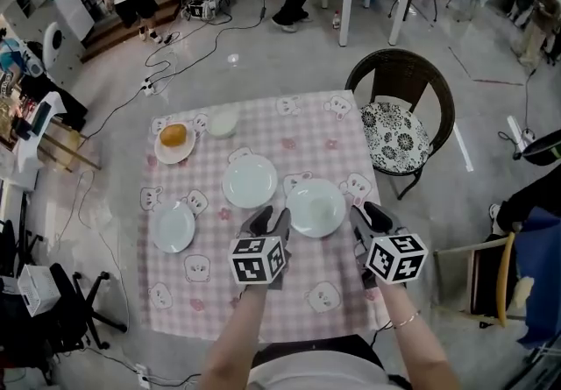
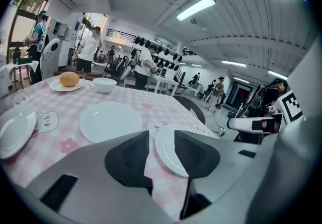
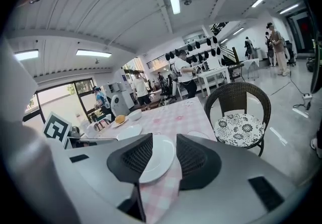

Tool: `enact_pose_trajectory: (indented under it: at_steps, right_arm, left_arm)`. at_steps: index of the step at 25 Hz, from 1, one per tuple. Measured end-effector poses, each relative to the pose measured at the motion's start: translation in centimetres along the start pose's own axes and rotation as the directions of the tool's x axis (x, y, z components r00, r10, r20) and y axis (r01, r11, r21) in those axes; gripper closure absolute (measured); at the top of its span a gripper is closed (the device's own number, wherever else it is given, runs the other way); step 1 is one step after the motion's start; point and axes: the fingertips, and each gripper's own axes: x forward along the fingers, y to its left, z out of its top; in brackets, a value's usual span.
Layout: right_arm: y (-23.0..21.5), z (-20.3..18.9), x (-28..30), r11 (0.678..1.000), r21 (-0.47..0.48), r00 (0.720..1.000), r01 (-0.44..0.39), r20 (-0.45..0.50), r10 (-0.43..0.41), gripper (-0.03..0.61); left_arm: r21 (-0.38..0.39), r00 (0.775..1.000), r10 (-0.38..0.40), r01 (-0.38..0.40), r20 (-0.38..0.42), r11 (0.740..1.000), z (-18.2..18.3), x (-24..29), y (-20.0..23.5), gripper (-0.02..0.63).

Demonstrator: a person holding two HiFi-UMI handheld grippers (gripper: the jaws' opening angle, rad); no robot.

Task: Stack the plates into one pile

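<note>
Three empty white plates lie on the pink checked tablecloth: one in the middle (image 1: 250,180), one at the right (image 1: 316,207) and one at the left (image 1: 173,227). My left gripper (image 1: 270,220) hovers just left of the right plate's near edge, open and empty. In the left gripper view that plate (image 2: 166,150) shows through the gap of the left gripper (image 2: 160,142), with the middle plate (image 2: 110,121) beyond. My right gripper (image 1: 370,215) hangs at the same plate's right side, open. In its own view the right gripper (image 3: 163,150) frames the plate (image 3: 157,160), apart from it.
A fourth plate carrying a bun (image 1: 175,141) and a white bowl (image 1: 223,124) sit at the table's far left. A wicker chair (image 1: 403,130) with a patterned cushion stands by the right edge. People stand in the background, and cables run over the floor.
</note>
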Motion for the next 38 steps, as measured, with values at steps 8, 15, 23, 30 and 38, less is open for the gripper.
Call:
enact_pose_trajectory:
  at_steps: [8,15,23,30,38]
  right_arm:
    - [-0.9,-0.6,0.8,1.000,0.011,1.000,0.000,-0.028,0.000,0.443]
    - [-1.0,-0.8,1.2,1.000,0.011,0.999,-0.002,-0.041,0.003,0.443]
    - [-1.2,-0.5,1.0,1.000,0.010,0.999,0.001,-0.045,-0.001,0.445]
    - [-1.6,-1.2,1.9,1.000,0.003,0.997,0.007,-0.081,-0.006,0.445]
    - [-2.0,-2.8,3.9,1.000,0.003,0.982,0.012,-0.190,-0.011,0.432]
  left_arm:
    - [-0.029,0.996,0.000,-0.003,-0.094,1.000,-1.8,2.7,0.0,0.445]
    - [-0.048,0.987,0.009,-0.017,-0.163,0.999,-2.5,3.7,-0.1,0.445]
    - [-0.045,0.960,0.020,-0.034,-0.278,0.998,-3.4,4.5,-0.7,0.445]
    - [-0.034,0.954,0.031,-0.043,-0.299,0.999,-4.0,5.0,-0.5,0.489]
    - [-0.033,0.954,0.041,-0.053,-0.296,0.998,-3.8,4.8,-0.5,0.492]
